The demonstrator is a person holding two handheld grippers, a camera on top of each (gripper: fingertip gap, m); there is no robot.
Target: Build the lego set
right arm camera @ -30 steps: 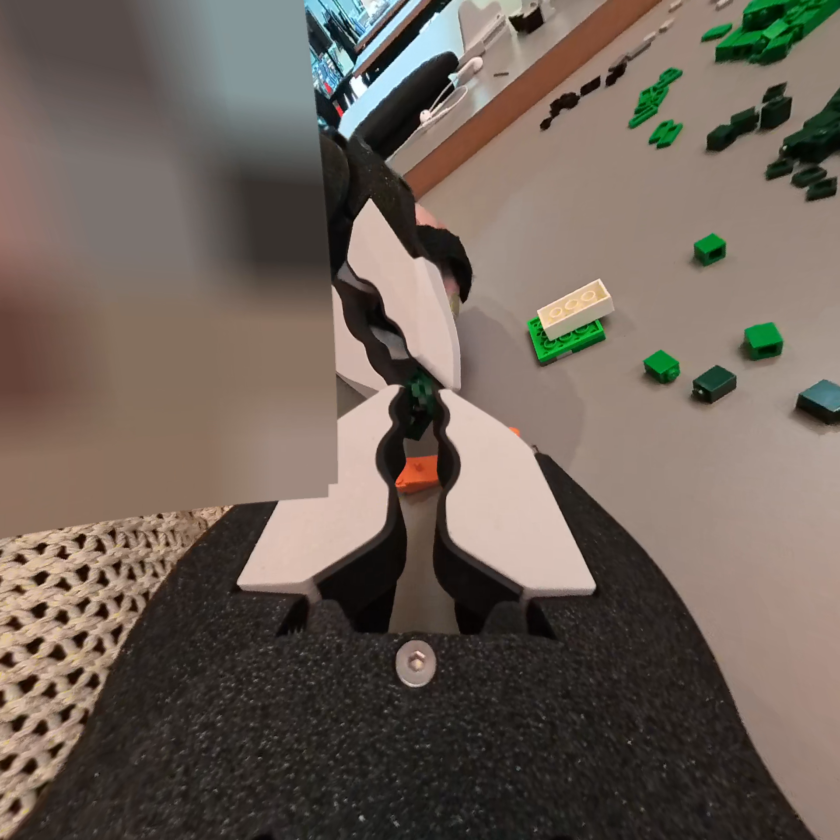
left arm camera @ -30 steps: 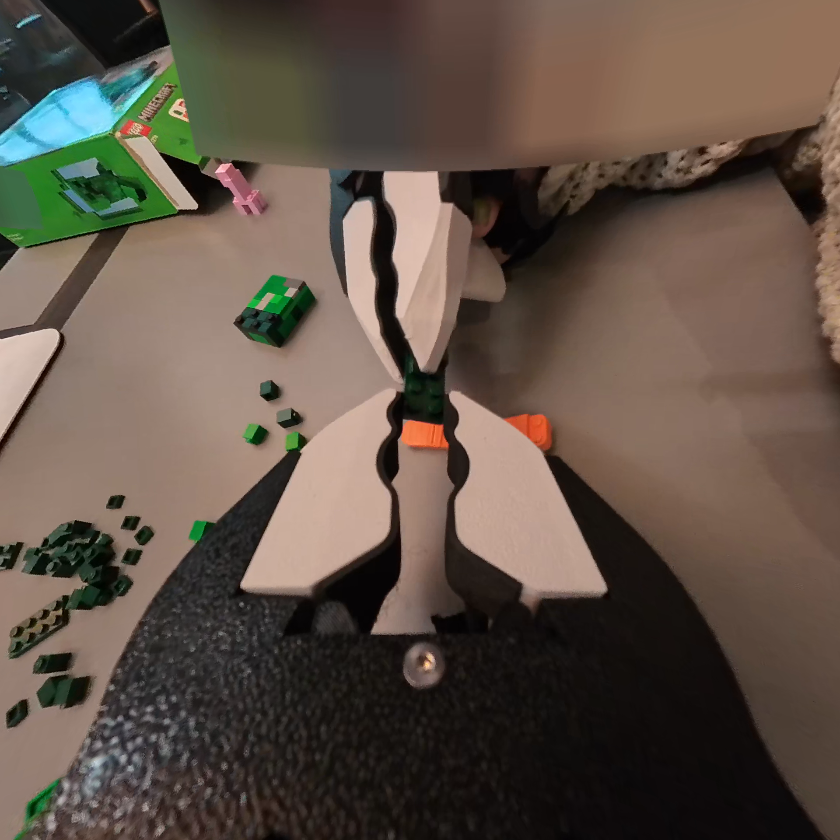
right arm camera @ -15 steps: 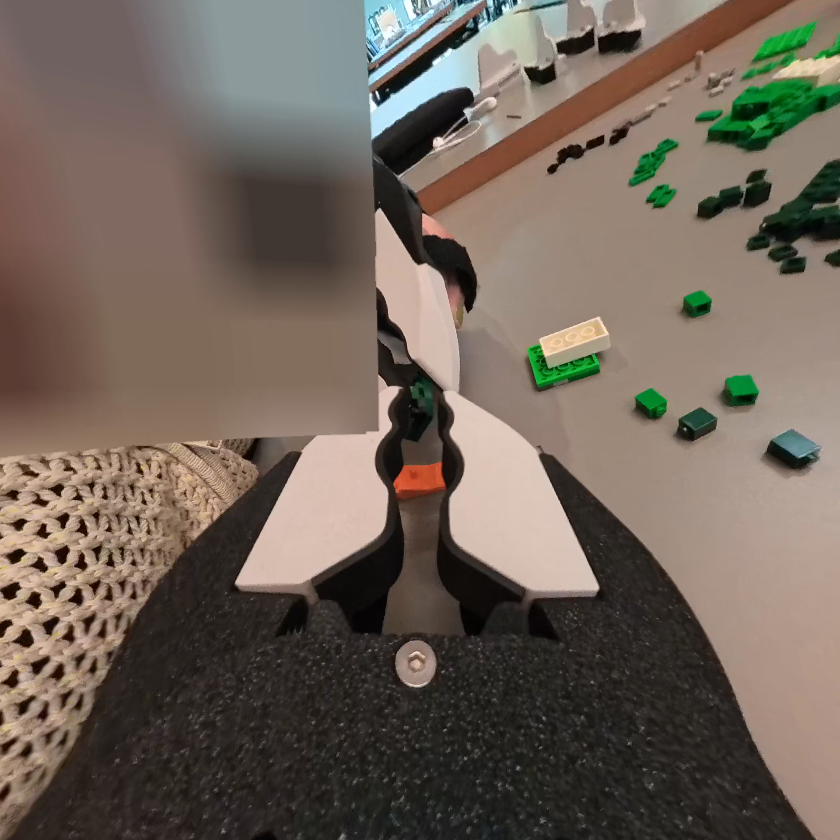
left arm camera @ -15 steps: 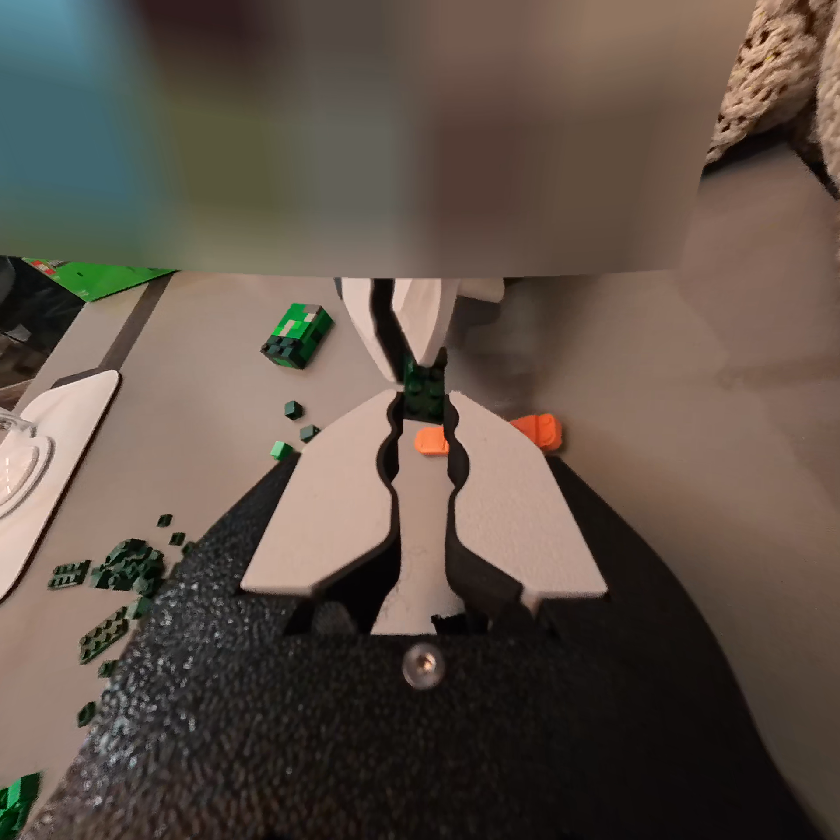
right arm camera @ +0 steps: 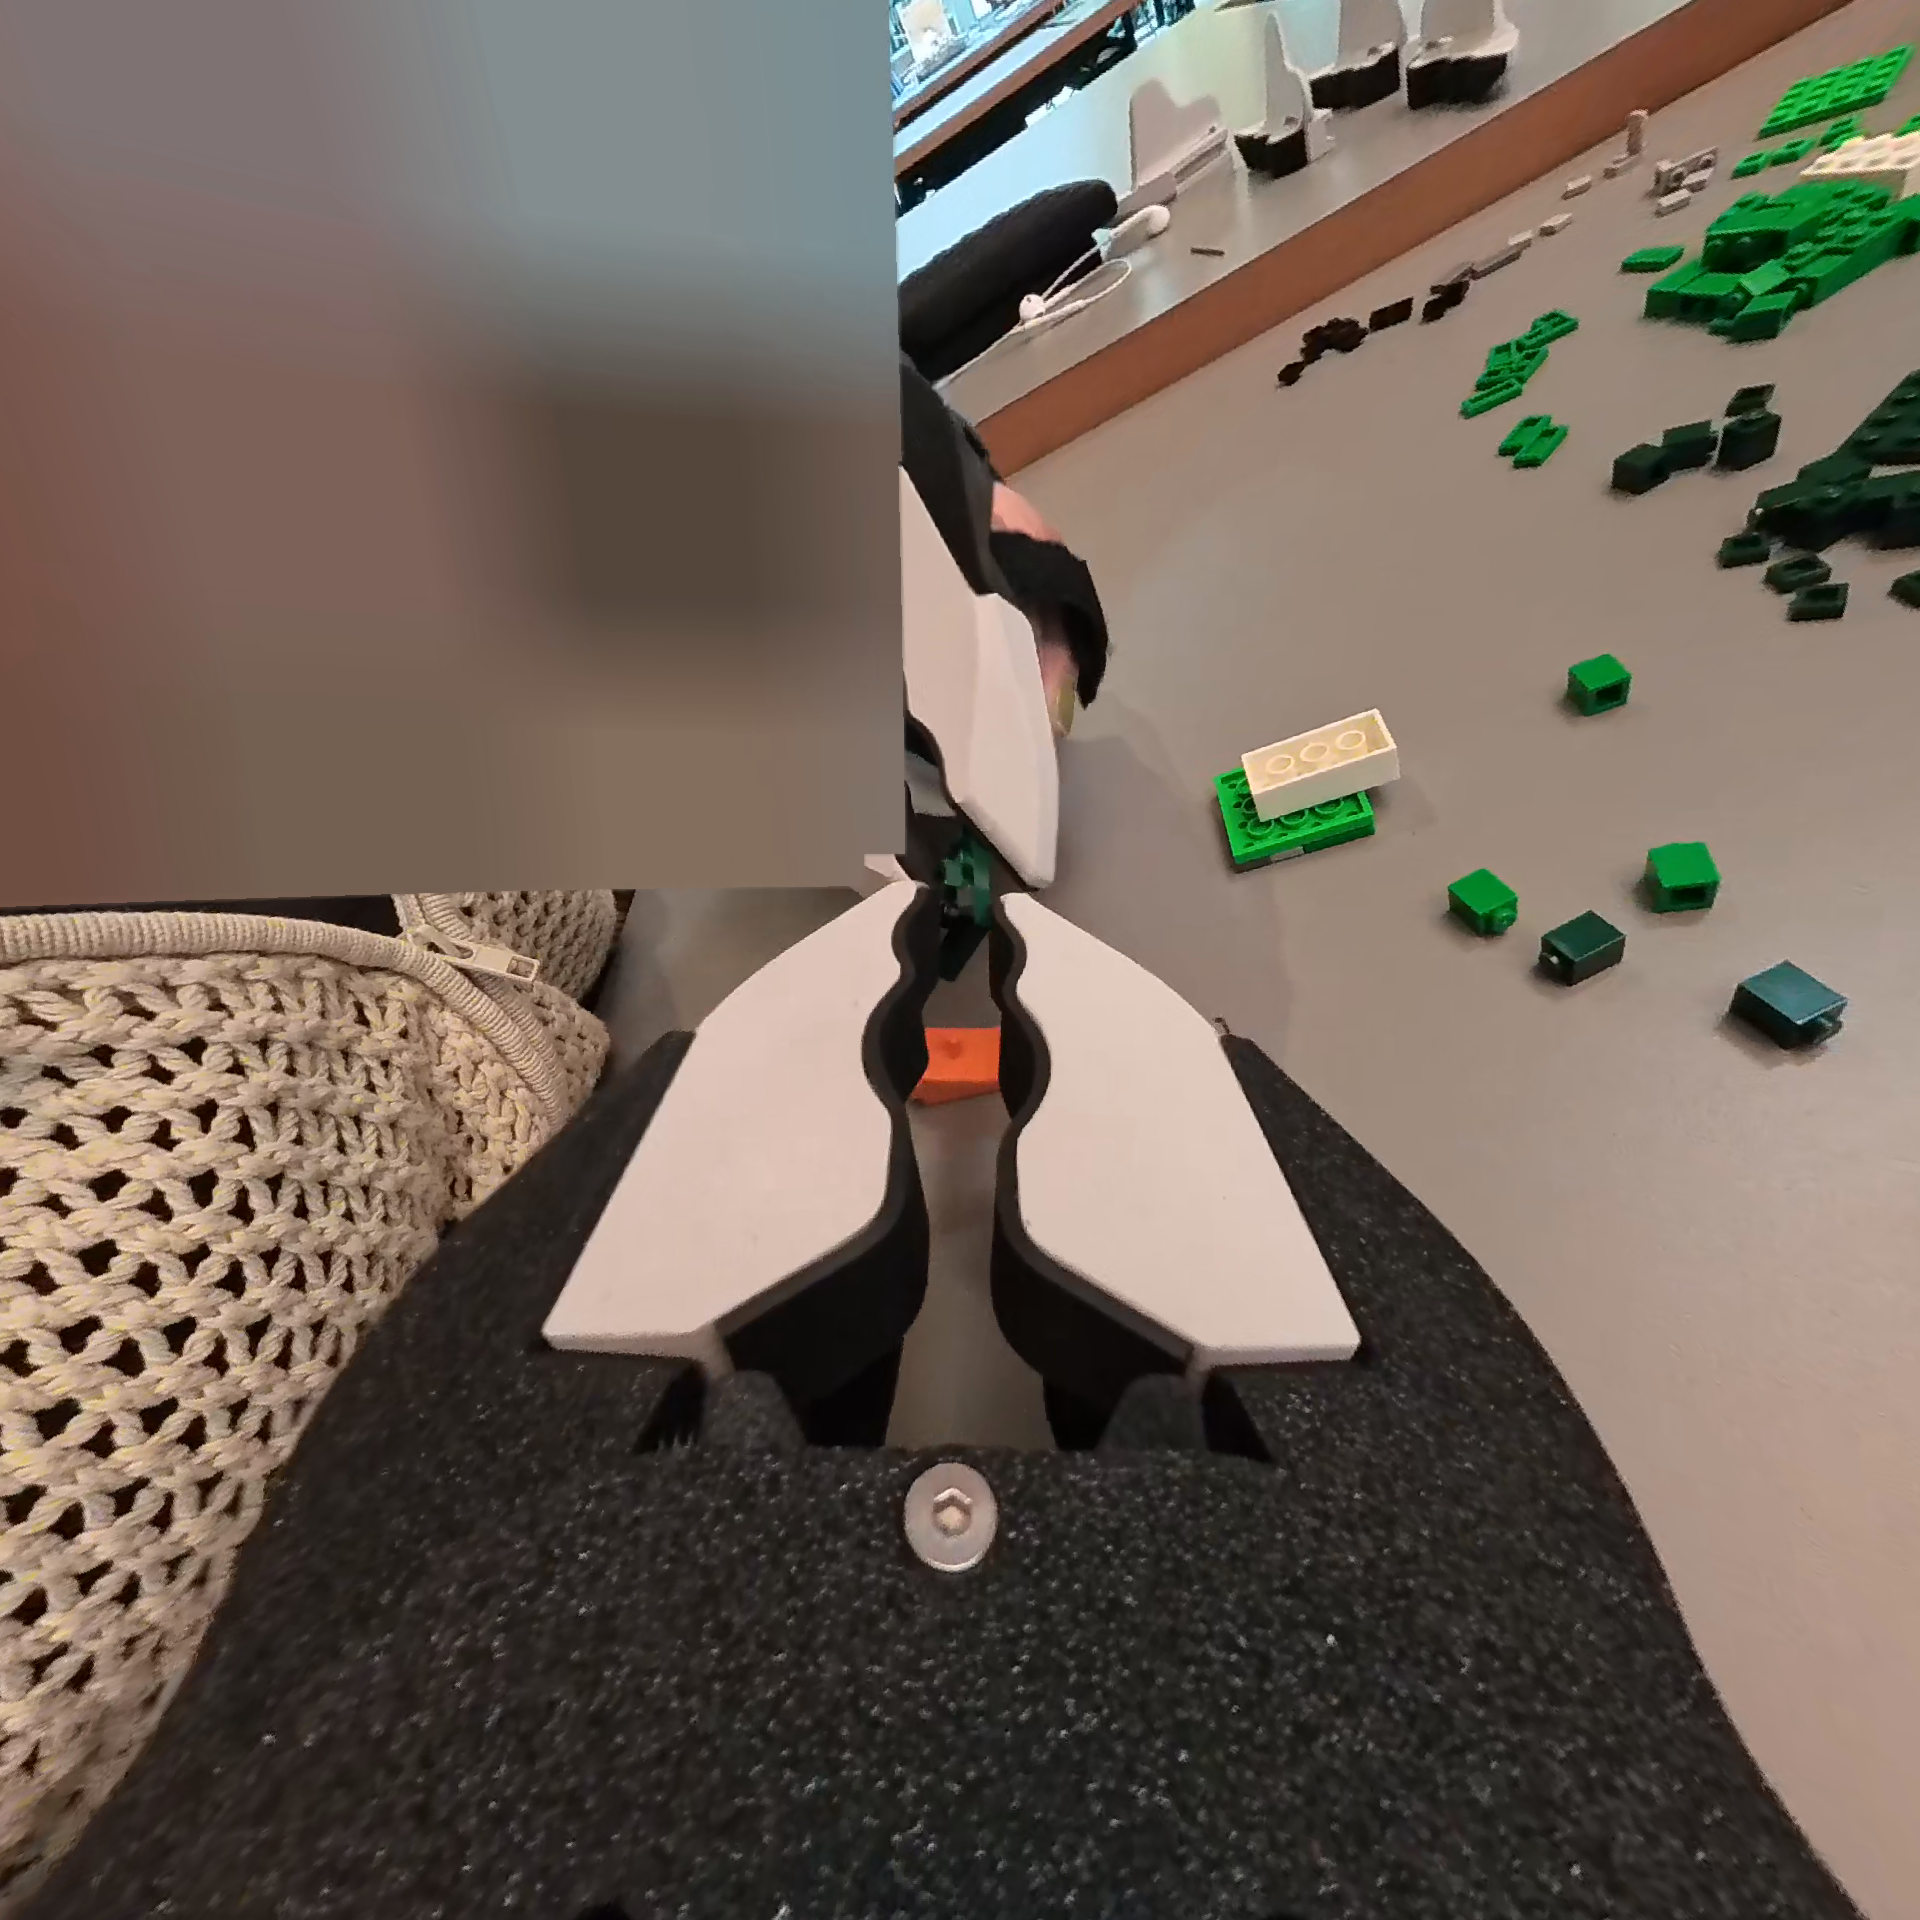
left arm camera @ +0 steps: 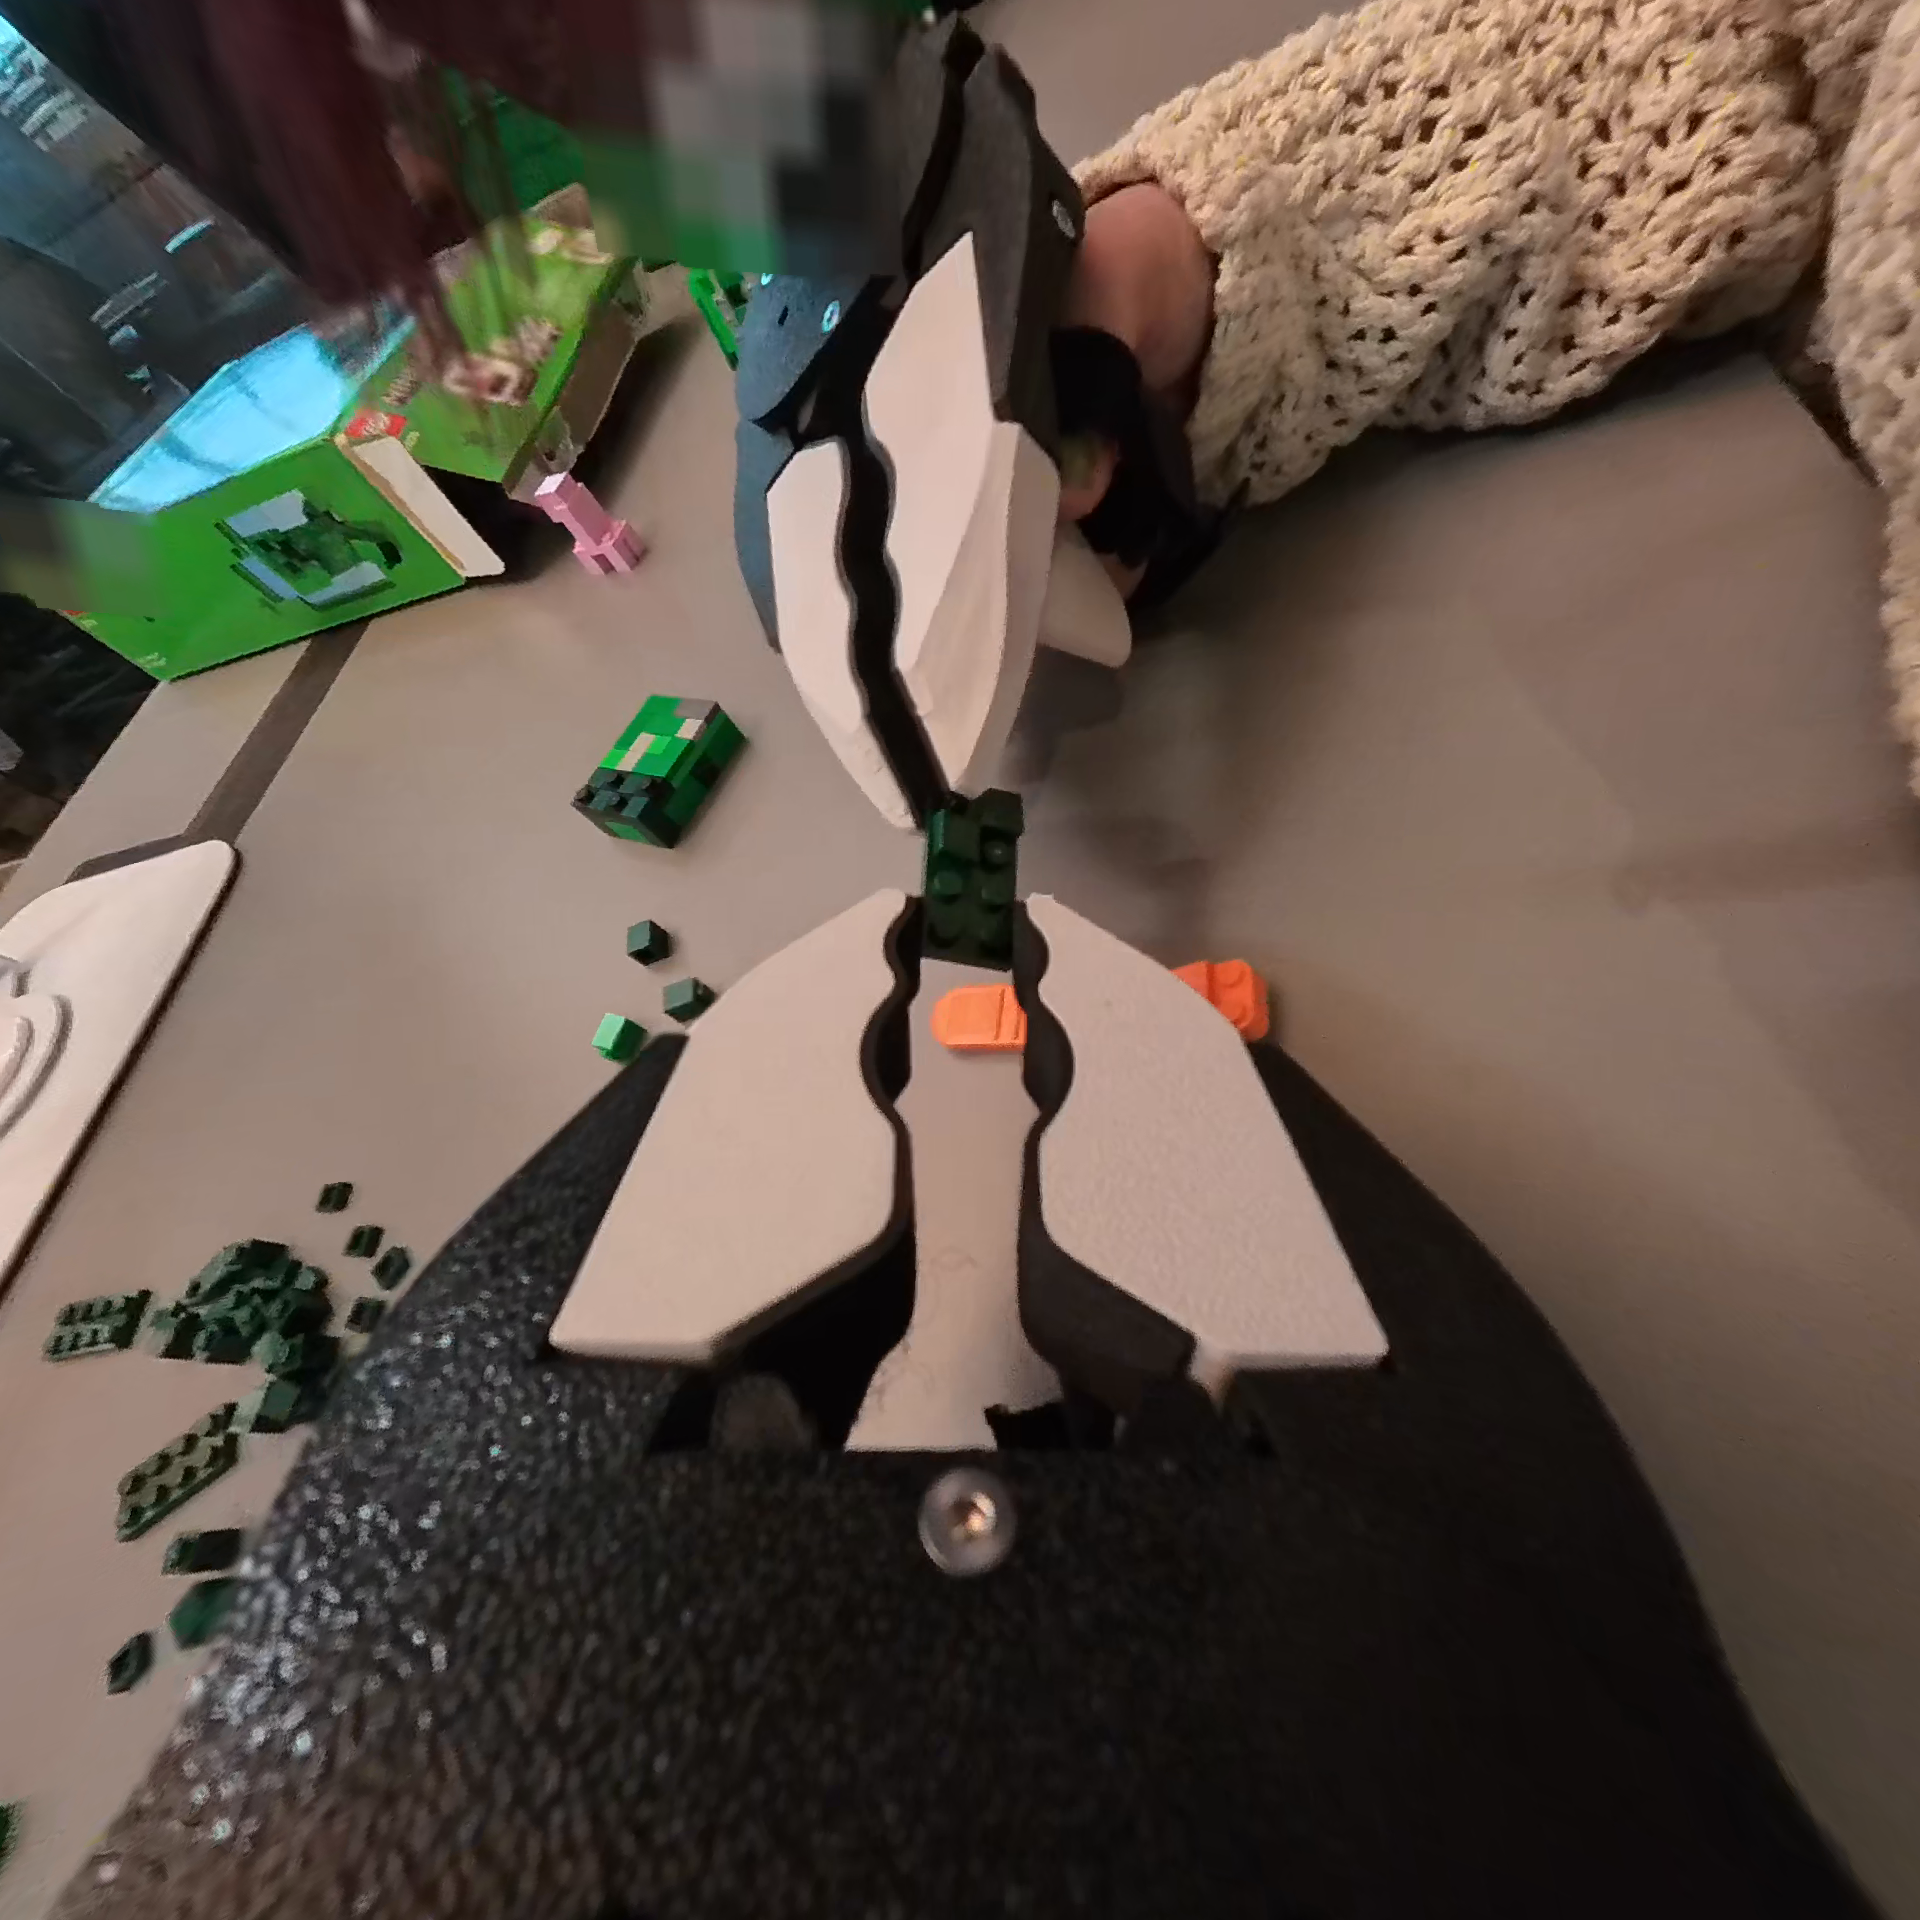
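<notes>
Left wrist view: left gripper [left arm camera: 971,914] and right gripper [left arm camera: 940,805] both clamp the dark green plate stack [left arm camera: 974,883], held above the table [left arm camera: 1507,935]. Only here: orange piece [left arm camera: 977,1020], green box [left arm camera: 281,540], pink figure [left arm camera: 587,520], one green block build [left arm camera: 660,769]. Bare table rightward.
Right wrist view: right gripper [right arm camera: 956,904] pinching the stack [right arm camera: 961,894]. Only here: white brick [right arm camera: 1320,758] on green plate [right arm camera: 1299,826], table's far edge [right arm camera: 1247,281], four loose cubes at right.

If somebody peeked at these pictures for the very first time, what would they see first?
Right in the middle, the left gripper and the right gripper meet tip to tip, jaws of both shut on one small dark green lego piece held above the grey table. Just under it lies a bright orange piece, and to the left sit a green blocky lego head and the green set box.
</notes>
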